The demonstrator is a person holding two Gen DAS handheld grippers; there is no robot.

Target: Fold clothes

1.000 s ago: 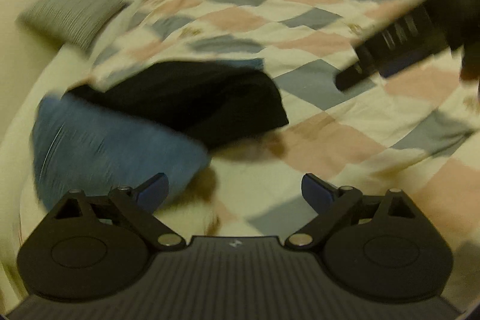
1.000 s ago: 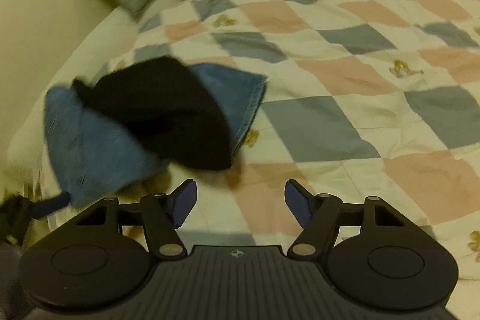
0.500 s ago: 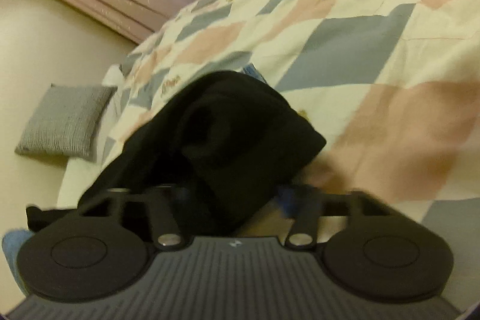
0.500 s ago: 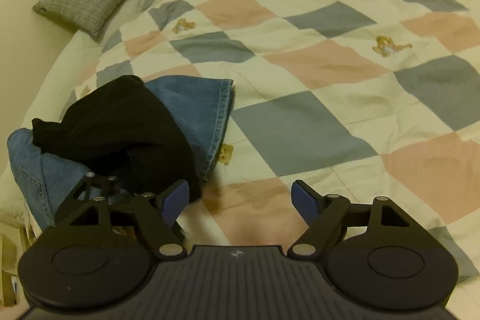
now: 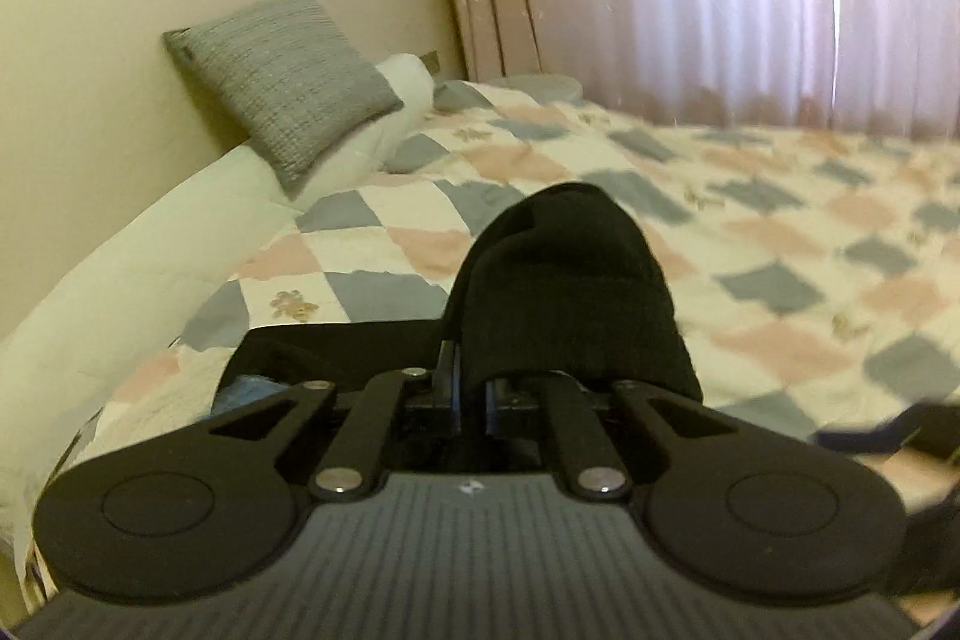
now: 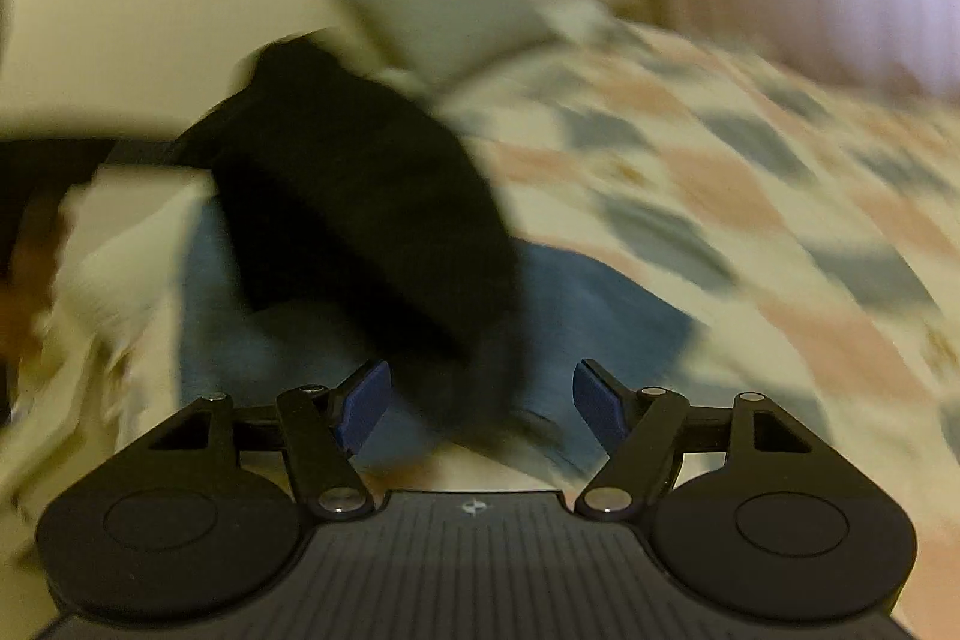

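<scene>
Left gripper (image 5: 471, 388): jaws drawn nearly together, pinching an edge of the black garment (image 5: 570, 292), which rises in a hump just past the fingers, over the checked quilt (image 5: 780, 244). Right gripper (image 6: 480, 403): jaws wide apart, holding nothing, poised low over the jeans (image 6: 600, 304). The garment drapes across the jeans, on the side toward the grey cushion (image 5: 288, 82); the right wrist view is smeared, so its exact outline is uncertain. Judgement: the garment is being lifted clear of the jeans. To do this well, keep the pinch firm, raise it high enough that no denim drags along, and take a second edge with the free claw before spreading it flat on open quilt.
</scene>
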